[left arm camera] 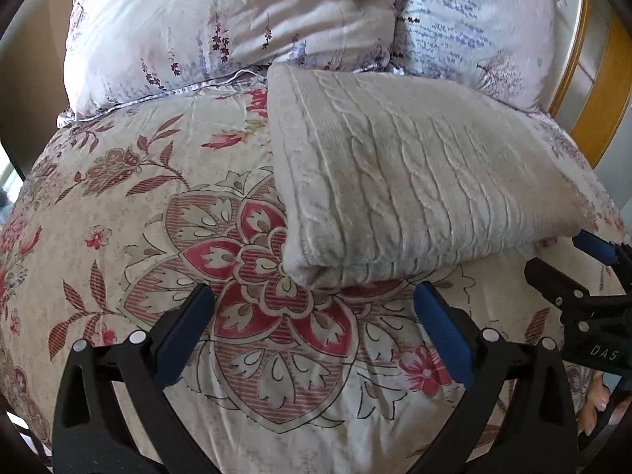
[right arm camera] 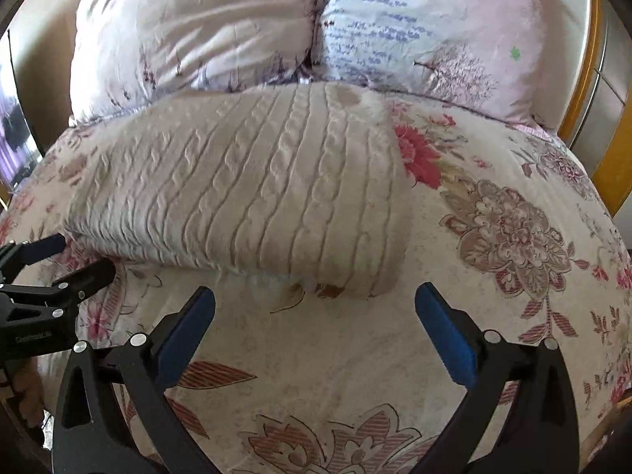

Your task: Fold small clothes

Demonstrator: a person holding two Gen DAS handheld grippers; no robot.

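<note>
A cream cable-knit sweater (left arm camera: 410, 181) lies folded into a thick rectangle on the floral bedspread (left arm camera: 158, 197); the right wrist view shows it too, as sweater (right arm camera: 252, 197). My left gripper (left arm camera: 314, 300) stands open just short of the fold's near left corner, nothing between its blue pads. My right gripper (right arm camera: 315, 300) is open as well, a little short of the fold's near right edge, empty. Each gripper shows in the other's view: the right one (left arm camera: 584, 268) at the sweater's right end, the left one (right arm camera: 59, 260) at its left end.
Two pale floral pillows (left arm camera: 221, 31) (right arm camera: 434, 31) lie against the head of the bed behind the sweater. A wooden headboard (left arm camera: 600, 91) curves along the right. The bedspread (right arm camera: 513, 237) spreads to both sides. A hand (left arm camera: 592, 407) holds the right gripper's handle.
</note>
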